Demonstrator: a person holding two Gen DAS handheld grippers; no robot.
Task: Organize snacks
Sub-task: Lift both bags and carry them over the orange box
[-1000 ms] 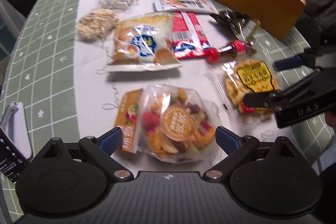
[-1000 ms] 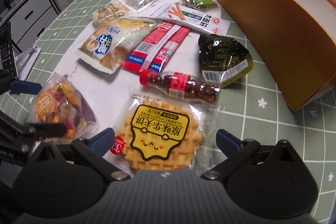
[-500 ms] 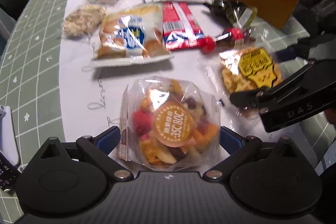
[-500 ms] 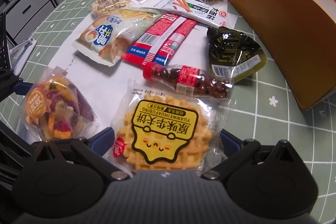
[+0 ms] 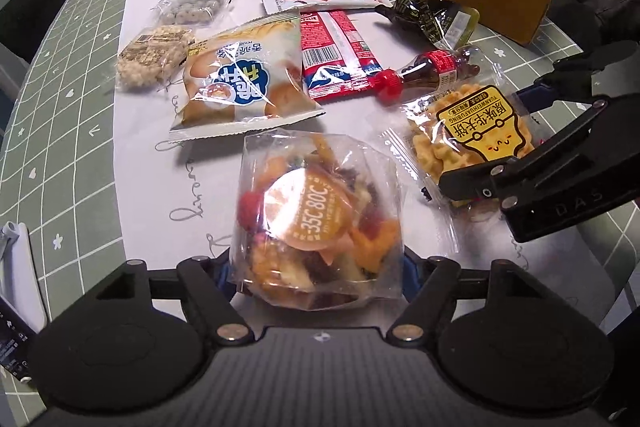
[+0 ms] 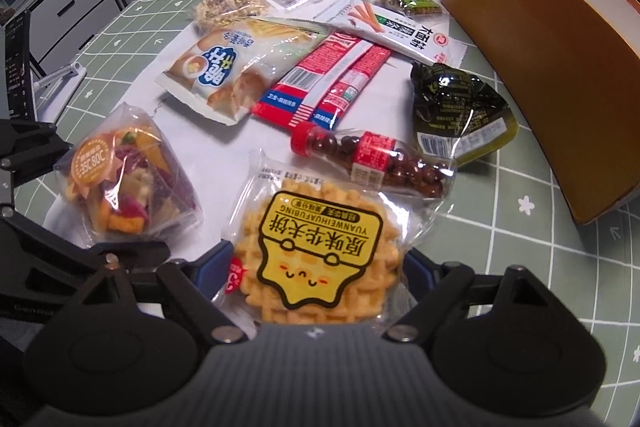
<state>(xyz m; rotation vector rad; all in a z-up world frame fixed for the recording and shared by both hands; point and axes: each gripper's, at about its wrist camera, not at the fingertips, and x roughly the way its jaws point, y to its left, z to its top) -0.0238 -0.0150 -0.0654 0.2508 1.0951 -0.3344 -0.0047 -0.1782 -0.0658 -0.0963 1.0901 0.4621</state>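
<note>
A clear bag of dried fruit crisps [image 5: 316, 211] with an orange round label stands between the blue pads of my left gripper [image 5: 316, 275]. Its jaws are closing and both pads touch the bag's sides. A waffle pack [image 6: 320, 251] with a yellow label lies between the pads of my right gripper [image 6: 314, 263], whose jaws are closing too, pressing the wrapper's edges. In the left wrist view the right gripper [image 5: 484, 139] straddles the waffle pack [image 5: 472, 131]. The orange box [image 6: 540, 67] stands open at the far right.
Loose on the white runner [image 5: 160, 163] lie a bread bag [image 5: 240, 87], red sausage sticks [image 6: 320, 83], a bottle of chocolate balls [image 6: 372, 159], a dark green pouch [image 6: 456, 107], a carrot-stick pack [image 6: 400, 27] and several small packs. A phone stand [image 6: 24, 67] sits left.
Both pairs of jaws have narrowed from wide open onto their packs. The fruit bag now stands more upright and squeezed between the left pads; the waffle pack fills the right jaws.
</note>
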